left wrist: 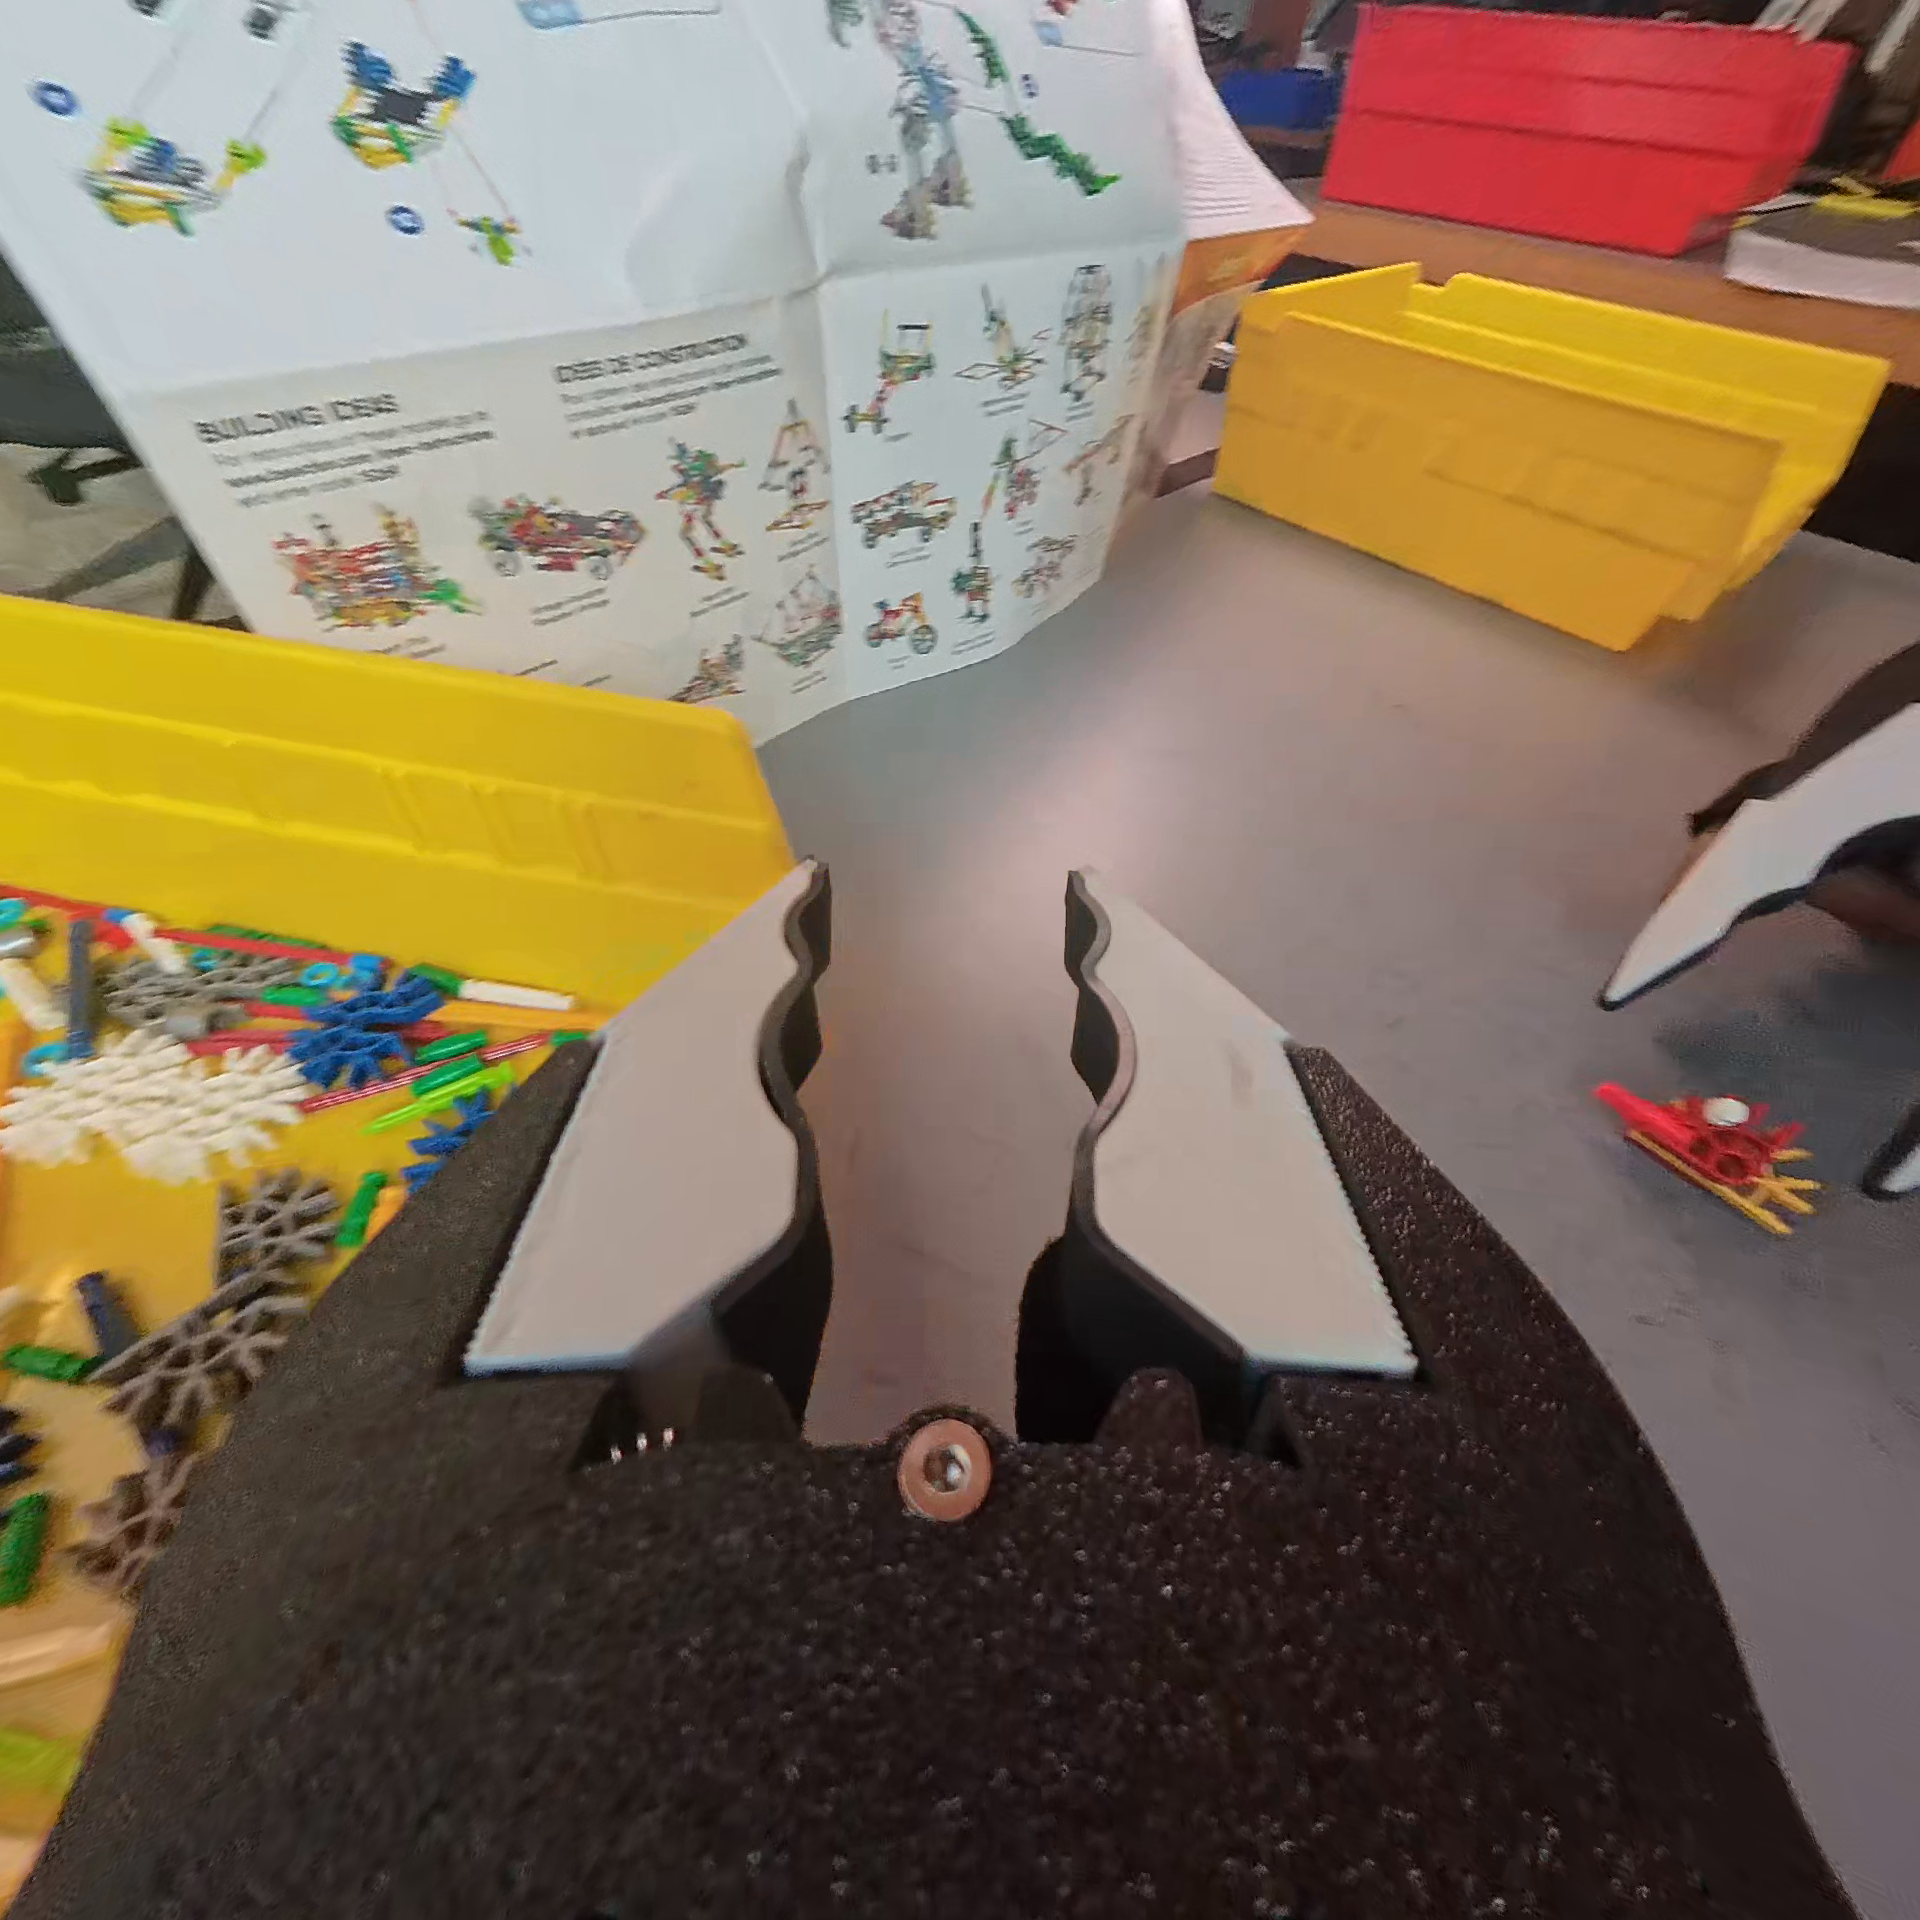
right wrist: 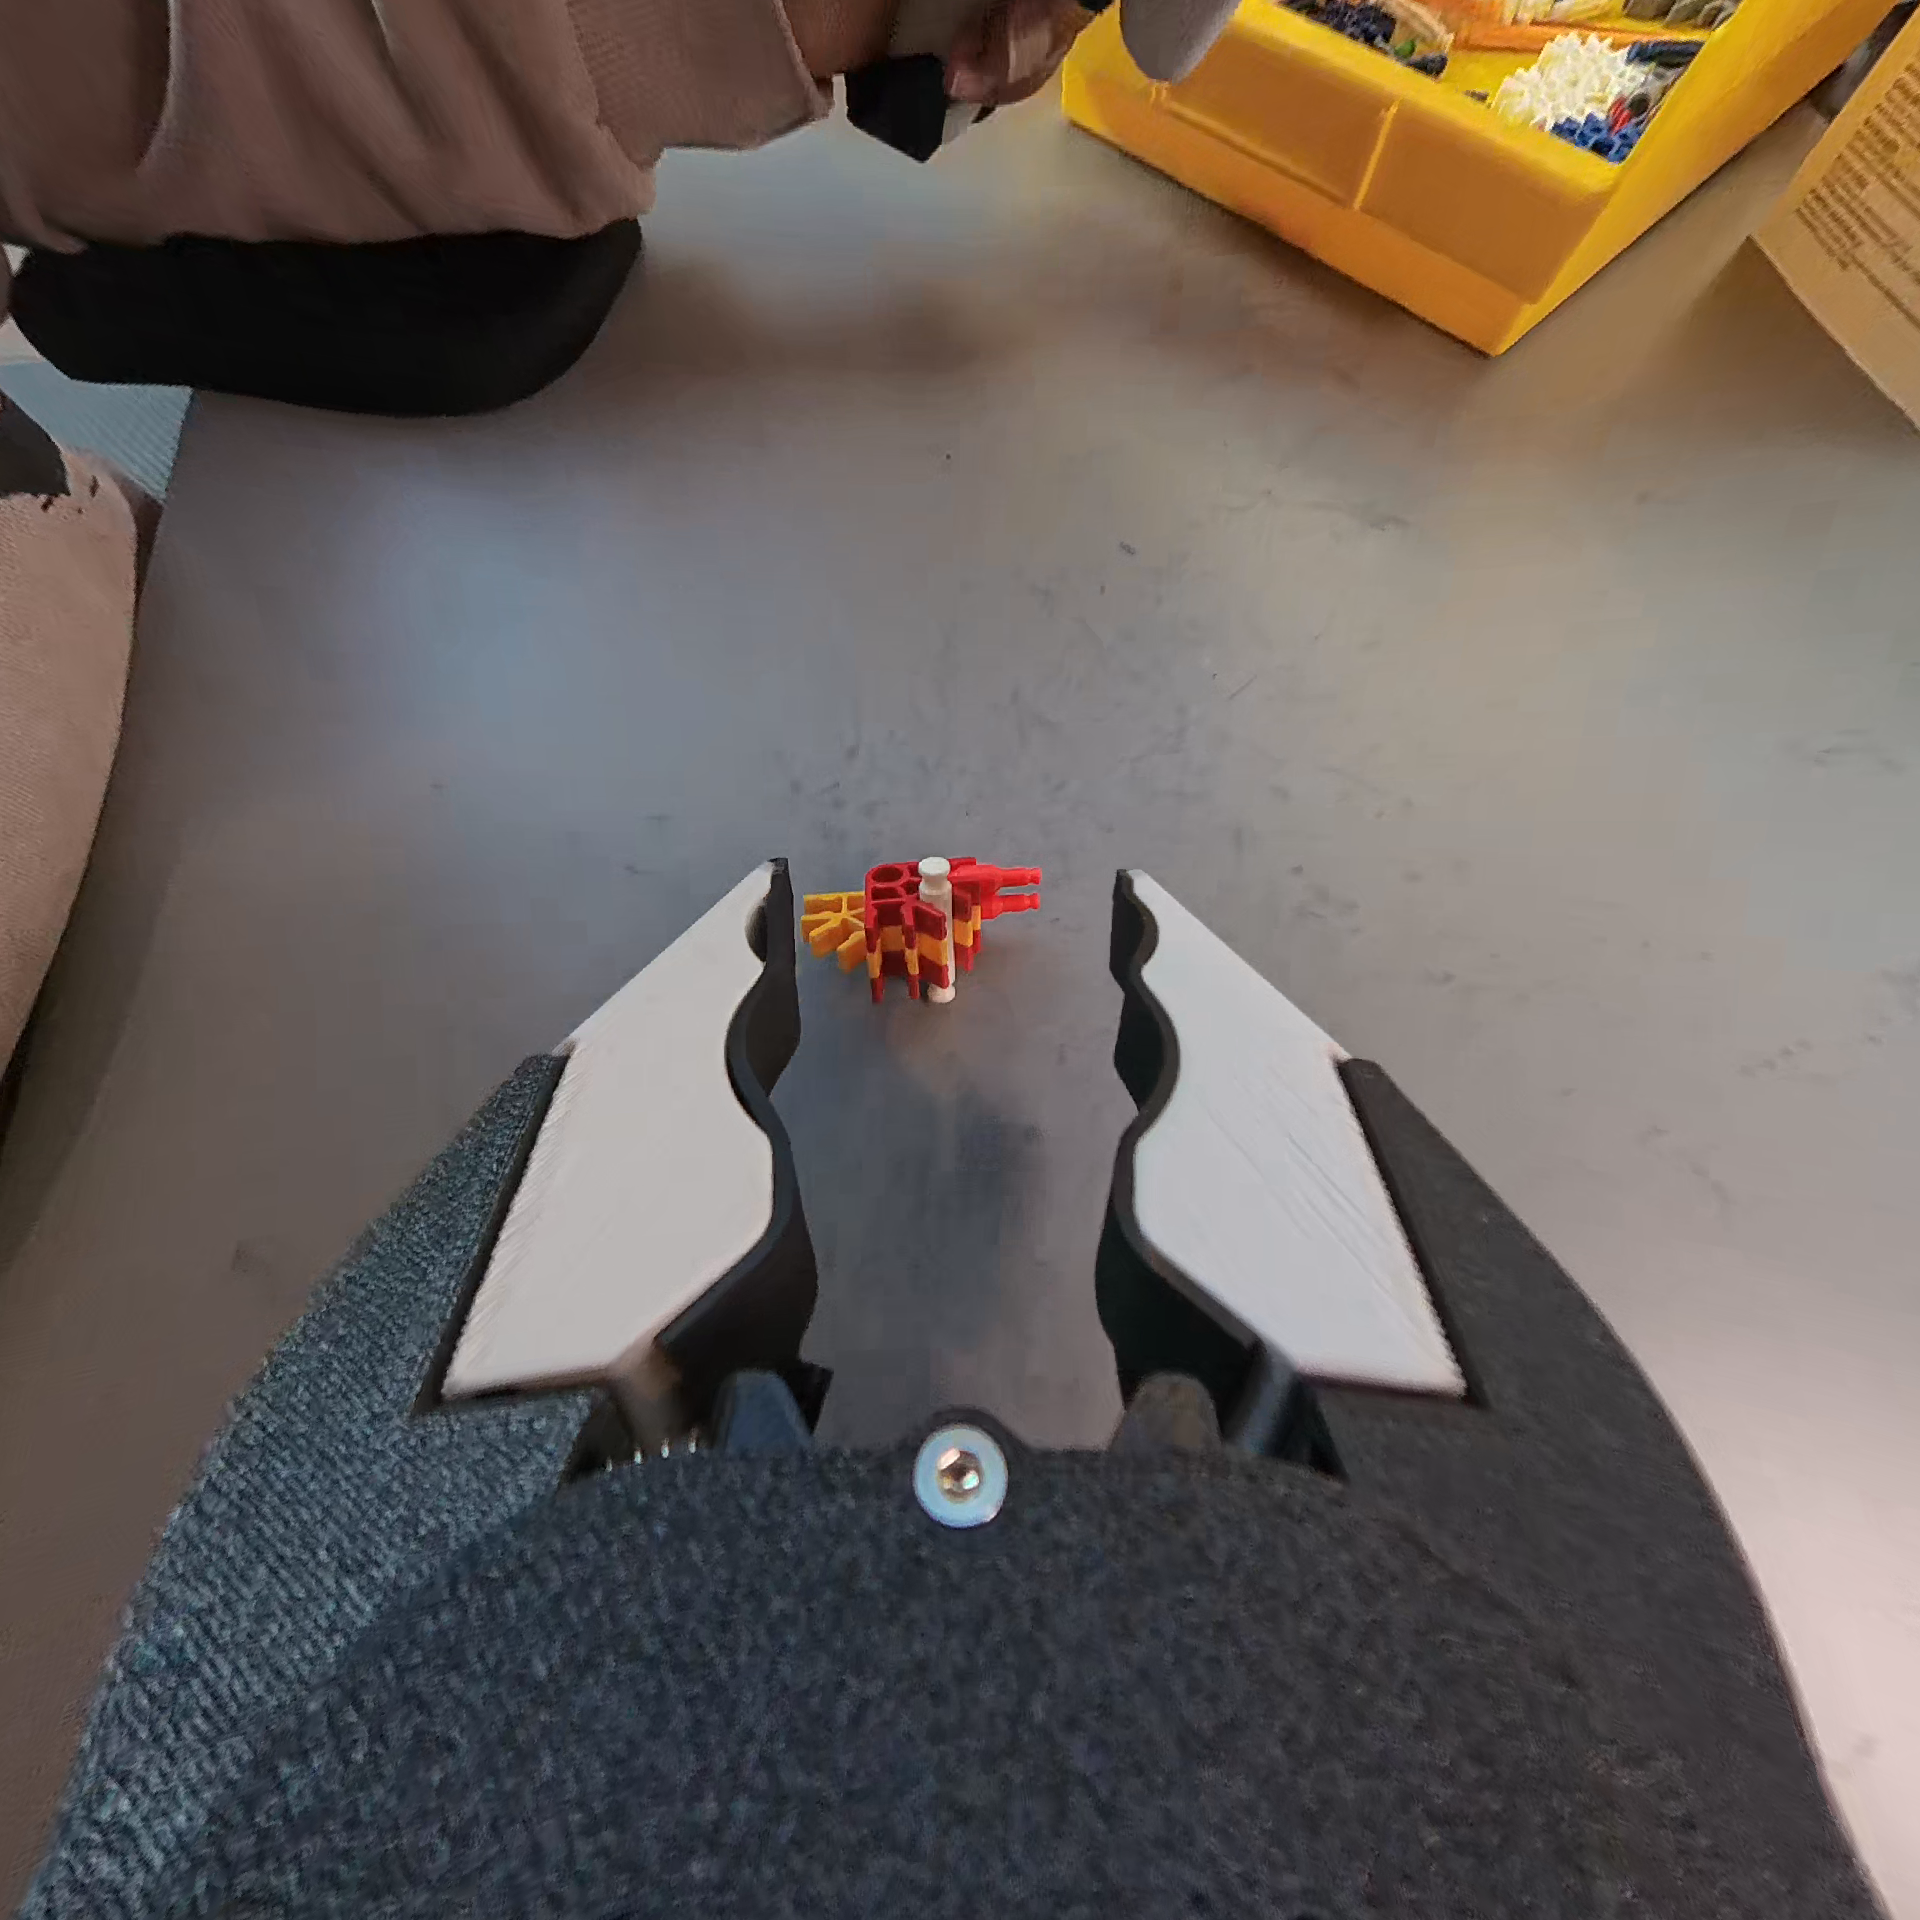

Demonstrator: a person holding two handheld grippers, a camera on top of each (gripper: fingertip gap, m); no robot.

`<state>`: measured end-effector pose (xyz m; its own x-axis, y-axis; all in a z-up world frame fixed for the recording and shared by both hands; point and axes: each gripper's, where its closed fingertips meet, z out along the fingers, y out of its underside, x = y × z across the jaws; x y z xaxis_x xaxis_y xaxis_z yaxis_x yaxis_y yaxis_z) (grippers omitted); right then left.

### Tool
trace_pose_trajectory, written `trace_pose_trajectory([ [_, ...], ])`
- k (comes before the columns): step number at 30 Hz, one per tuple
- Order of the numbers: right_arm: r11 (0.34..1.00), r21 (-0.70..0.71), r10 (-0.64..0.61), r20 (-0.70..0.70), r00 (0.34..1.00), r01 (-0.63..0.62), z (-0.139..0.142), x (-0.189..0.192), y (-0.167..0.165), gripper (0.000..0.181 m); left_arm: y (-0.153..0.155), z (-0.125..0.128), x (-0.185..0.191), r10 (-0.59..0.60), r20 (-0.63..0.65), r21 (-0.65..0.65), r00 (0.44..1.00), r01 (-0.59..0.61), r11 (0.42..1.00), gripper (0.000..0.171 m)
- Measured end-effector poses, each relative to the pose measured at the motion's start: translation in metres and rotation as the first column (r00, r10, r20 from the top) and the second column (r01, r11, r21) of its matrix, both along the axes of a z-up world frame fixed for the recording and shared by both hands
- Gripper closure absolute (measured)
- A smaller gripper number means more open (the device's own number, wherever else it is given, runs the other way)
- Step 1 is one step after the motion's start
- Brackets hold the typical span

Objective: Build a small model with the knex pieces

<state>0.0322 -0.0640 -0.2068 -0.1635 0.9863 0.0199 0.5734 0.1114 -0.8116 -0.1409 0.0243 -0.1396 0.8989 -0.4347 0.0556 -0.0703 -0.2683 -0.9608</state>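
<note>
Red-and-yellow connector cluster on grey table, between right gripper tips
Right jaws apart, empty, cluster at 12 o'clock; it looks light, rigid, spiky, best pinched across flat sides. Left gripper jaws apart, empty, yellow bin at 10 o'clock

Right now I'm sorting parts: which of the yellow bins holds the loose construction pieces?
The yellow bin beside the left hand-held gripper; the stacked yellow bins farther right show no pieces.

A large folded white paper instruction sheet stands behind a yellow plastic bin of mixed construction-toy pieces.
</note>
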Motion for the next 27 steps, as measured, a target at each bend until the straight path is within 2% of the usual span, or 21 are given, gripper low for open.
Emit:
trace_pose_trajectory([
  [5, 1.000, 0.021, 0.019, 0.071, 0.997, -0.020, -0.012, 0.006, -0.003, 0.131, -0.017, -0.012, 0.067, -0.267, 0.014, -0.042, 0.964, 0.267, 0.963, 0.129],
  [10, 1.000, 0.017, 0.011, 0.098, 0.995, -0.012, -0.018, 0.004, -0.003, 0.138, -0.048, -0.032, 0.123, -0.487, 0.045, -0.140, 0.872, 0.488, 0.862, 0.136],
  [12, 0.999, 0.018, 0.032, 0.120, 0.992, -0.035, -0.022, 0.004, -0.006, 0.149, -0.060, -0.040, 0.139, -0.535, 0.085, -0.199, 0.840, 0.541, 0.817, 0.139],
  [15, 0.995, 0.088, 0.041, 0.114, 0.993, -0.052, -0.021, 0.002, -0.007, 0.150, -0.070, -0.050, 0.150, -0.552, 0.134, -0.269, 0.823, 0.566, 0.779, 0.143],
  [18, 0.965, 0.260, 0.022, 0.064, 0.998, -0.038, -0.013, -0.002, 0.002, 0.151, -0.071, -0.053, 0.154, -0.523, 0.211, -0.307, 0.826, 0.564, 0.766, 0.147],
  [20, 0.915, 0.403, 0.011, 0.035, 0.999, -0.025, -0.006, -0.004, 0.011, 0.150, -0.067, -0.047, 0.154, -0.484, 0.287, -0.301, 0.826, 0.558, 0.773, 0.149],
  [23, 0.842, 0.539, 0.015, 0.003, 1.000, -0.014, 0.003, -0.008, 0.013, 0.150, -0.061, -0.040, 0.153, -0.430, 0.389, -0.294, 0.815, 0.552, 0.780, 0.152],
  [27, 0.733, 0.679, 0.007, 0.030, 1.000, -0.026, 0.005, -0.011, 0.015, 0.150, -0.059, -0.034, 0.155, -0.413, 0.428, -0.268, 0.804, 0.549, 0.792, 0.164],
])
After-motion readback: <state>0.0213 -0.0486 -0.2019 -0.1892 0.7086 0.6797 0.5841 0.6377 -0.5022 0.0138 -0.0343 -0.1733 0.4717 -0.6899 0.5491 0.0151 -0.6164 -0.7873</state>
